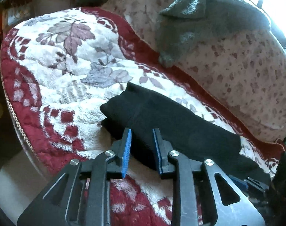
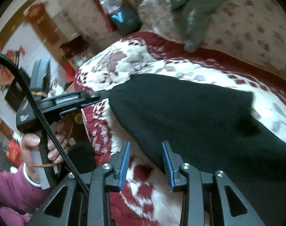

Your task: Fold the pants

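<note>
Black pants (image 1: 173, 124) lie folded in a long band on a red and white floral blanket (image 1: 67, 60). They also show in the right wrist view (image 2: 190, 113). My left gripper (image 1: 142, 131) is open, its blue pads on either side of the near edge of the pants. In the right wrist view the left gripper (image 2: 103, 96) reaches the left end of the pants from the side. My right gripper (image 2: 145, 145) is open, just at the near edge of the pants, holding nothing.
A patterned beige cushion (image 1: 237, 71) runs along the far side of the blanket, with a grey knitted garment (image 1: 199, 18) draped on it. The blanket edge drops off at the left. A teal bag (image 2: 122, 18) sits at the back.
</note>
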The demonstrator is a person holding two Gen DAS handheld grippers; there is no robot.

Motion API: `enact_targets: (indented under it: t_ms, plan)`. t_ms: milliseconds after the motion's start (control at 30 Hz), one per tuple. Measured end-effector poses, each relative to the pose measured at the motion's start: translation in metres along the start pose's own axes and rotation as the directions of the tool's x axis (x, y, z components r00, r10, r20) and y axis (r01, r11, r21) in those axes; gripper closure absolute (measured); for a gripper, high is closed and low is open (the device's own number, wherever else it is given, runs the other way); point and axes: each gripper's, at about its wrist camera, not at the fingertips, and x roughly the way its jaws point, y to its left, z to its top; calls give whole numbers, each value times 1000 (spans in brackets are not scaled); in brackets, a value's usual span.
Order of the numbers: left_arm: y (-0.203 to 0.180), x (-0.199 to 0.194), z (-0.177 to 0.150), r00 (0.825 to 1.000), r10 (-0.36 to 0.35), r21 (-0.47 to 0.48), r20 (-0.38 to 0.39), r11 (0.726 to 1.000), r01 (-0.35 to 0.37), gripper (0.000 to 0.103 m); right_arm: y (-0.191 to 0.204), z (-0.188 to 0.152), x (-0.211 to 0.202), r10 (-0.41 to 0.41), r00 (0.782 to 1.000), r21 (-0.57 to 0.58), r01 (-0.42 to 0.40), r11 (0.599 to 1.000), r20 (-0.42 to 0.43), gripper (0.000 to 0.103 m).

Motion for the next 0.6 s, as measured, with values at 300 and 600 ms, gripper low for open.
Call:
enact_targets:
  t_ms: [300, 600]
  plan:
    - [-38, -1, -10, 997, -62, 57, -45, 996, 64, 77, -49, -10, -62, -137, 985, 162, 119, 980, 103, 61]
    - [-98, 22, -34, 985, -122, 159, -125, 977, 142, 68, -90, 31, -43, -166, 982, 211, 144, 967, 89, 60]
